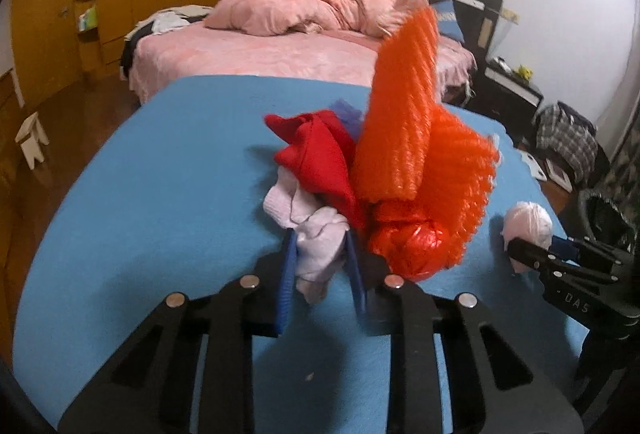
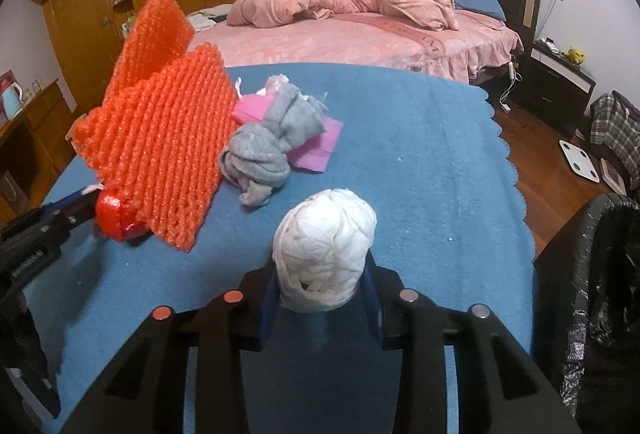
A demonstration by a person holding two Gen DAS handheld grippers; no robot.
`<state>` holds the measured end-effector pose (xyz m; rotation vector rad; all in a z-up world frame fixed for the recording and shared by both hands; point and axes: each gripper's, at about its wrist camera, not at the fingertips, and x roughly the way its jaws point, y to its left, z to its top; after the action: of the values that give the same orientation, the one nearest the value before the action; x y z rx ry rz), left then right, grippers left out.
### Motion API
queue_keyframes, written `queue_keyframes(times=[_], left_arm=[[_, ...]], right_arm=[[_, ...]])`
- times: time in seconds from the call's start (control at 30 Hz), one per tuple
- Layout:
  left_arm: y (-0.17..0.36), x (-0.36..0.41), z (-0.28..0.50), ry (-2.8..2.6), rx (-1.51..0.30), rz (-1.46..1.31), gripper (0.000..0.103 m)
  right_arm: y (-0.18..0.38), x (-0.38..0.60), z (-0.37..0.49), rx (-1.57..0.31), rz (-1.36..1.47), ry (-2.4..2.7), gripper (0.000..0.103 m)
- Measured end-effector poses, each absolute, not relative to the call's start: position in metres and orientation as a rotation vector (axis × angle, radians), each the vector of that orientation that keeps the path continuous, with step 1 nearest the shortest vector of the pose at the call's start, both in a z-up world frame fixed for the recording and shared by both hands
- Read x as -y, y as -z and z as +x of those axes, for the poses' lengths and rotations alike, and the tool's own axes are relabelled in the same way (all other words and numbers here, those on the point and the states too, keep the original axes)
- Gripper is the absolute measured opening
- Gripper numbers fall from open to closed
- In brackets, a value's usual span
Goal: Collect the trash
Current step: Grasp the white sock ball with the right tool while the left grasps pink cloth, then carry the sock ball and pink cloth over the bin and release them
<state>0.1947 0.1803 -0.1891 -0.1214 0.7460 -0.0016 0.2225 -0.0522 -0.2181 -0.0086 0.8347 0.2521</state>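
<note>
Two grippers are working over the blue cloth (image 2: 400, 154). The left gripper (image 1: 320, 262) is clenching one pale crumpled rag (image 1: 316, 246) beside the ribbed orange mesh (image 1: 404, 150). The right gripper (image 2: 322, 294) is gripping one white paper wad (image 2: 326, 246). Only the right view is showing one grey knotted sock (image 2: 268, 142) behind the mesh

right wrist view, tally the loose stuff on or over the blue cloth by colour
orange mesh net, red knot at its base: 1
grey sock bundle: 1
pink packet: 1
white wad, in the right claw: 1
total: 4
</note>
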Motion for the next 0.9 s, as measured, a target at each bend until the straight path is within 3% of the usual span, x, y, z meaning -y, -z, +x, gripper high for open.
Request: queue_keyframes(times=[0.23,0.33,0.4,0.47,0.57,0.9], left_arm=[[0.188,-0.189,0.174,-0.032,-0.77,-0.116,0.026],[0.192,-0.192,0.178,-0.037,-0.793,-0.127,0.037],[0.193,-0.192,0.182,-0.045,-0.793,-0.133,0.052],[0.195,-0.192,0.189,-0.048,-0.8,-0.129,0.052],[0.2,-0.189,0.193,-0.044,-0.826,-0.128,0.031],[0.168,-0.177,0.171,-0.042,-0.724,-0.125,0.029]], right_arm=[[0.22,0.054,0.219,-0.846,-0.005,-0.249,0.036],[0.22,0.054,0.219,-0.845,-0.005,-0.249,0.036],[0.221,0.055,0.22,-0.846,-0.005,-0.245,0.037],[0.221,0.056,0.219,-0.848,-0.005,-0.244,0.037],[0.219,0.057,0.218,-0.844,-0.005,-0.244,0.037],[0.196,0.066,0.209,-0.802,0.015,-0.261,0.037]])
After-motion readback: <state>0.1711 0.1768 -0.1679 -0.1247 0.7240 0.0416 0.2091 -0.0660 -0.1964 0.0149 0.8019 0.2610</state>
